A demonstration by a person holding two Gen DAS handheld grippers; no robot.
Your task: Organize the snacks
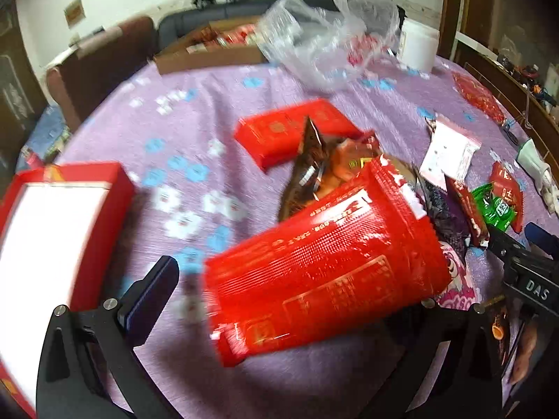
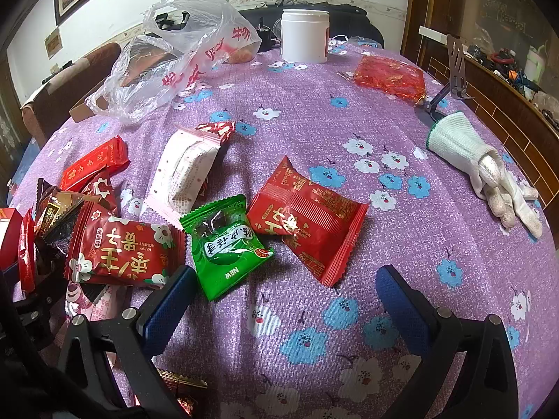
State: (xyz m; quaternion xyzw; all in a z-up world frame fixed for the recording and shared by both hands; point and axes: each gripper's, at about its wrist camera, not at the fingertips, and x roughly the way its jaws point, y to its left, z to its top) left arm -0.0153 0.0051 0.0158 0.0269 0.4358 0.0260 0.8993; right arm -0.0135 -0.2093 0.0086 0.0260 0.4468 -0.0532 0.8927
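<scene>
Left wrist view: left gripper (image 1: 297,300) jaws spread wide, big red snack packet (image 1: 321,272) blurred between them, can't tell if anything actually grips it. Red box (image 1: 52,230) near left. Right gripper (image 2: 283,300) wide open, nothing held, green packet (image 2: 227,244) just beyond. Plastic bag (image 2: 174,59) far left.

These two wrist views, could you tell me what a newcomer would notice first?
The big red snack packet fills the left view, close between the left tool's fingers, blurred. In the right view, a green packet lies among red ones on the purple flowered tablecloth, ahead of the open right tool.
</scene>
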